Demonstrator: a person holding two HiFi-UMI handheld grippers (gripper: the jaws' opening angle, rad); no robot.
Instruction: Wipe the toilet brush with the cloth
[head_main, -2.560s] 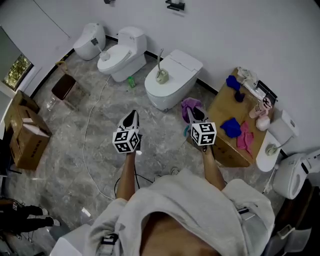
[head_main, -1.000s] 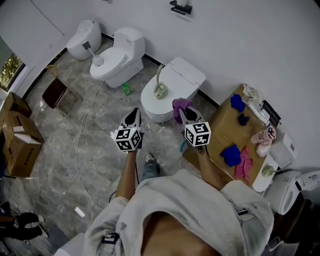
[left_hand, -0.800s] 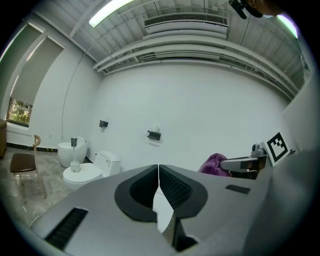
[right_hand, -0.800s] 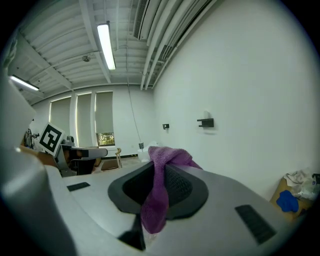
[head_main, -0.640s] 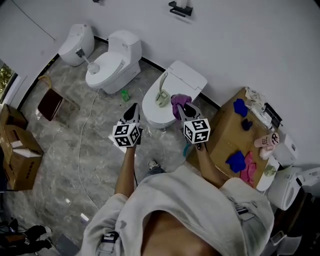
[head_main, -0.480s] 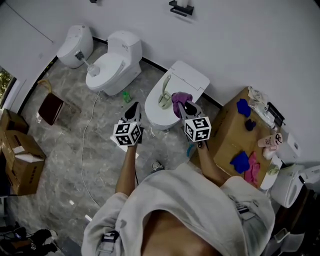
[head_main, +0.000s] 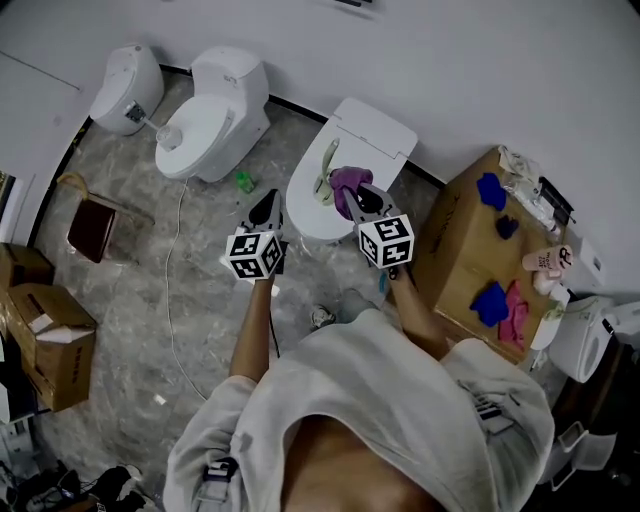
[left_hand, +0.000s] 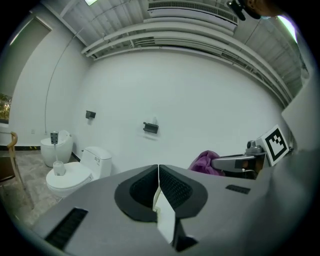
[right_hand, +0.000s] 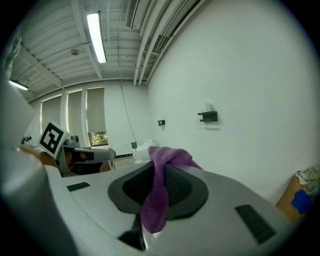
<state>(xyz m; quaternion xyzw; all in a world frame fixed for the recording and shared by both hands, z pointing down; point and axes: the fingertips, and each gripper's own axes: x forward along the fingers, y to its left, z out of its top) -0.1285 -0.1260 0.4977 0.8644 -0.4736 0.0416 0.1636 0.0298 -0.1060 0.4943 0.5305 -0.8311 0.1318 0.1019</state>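
Right gripper (head_main: 355, 200), head view: held forward over the toilet (head_main: 372, 128), its purple cloth (head_main: 343, 183) just beside the toilet brush (head_main: 322, 182) standing there; left gripper (head_main: 268, 203) level alongside. Left gripper view: jaws together, empty — an unsteadied brush could topple when wiped. Right gripper view: jaws clamped on a thin fold — it might slip.

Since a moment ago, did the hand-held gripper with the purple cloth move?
Yes. The right hand-held gripper came away from the cardboard box and now holds the purple cloth over the toilet, beside the toilet brush.
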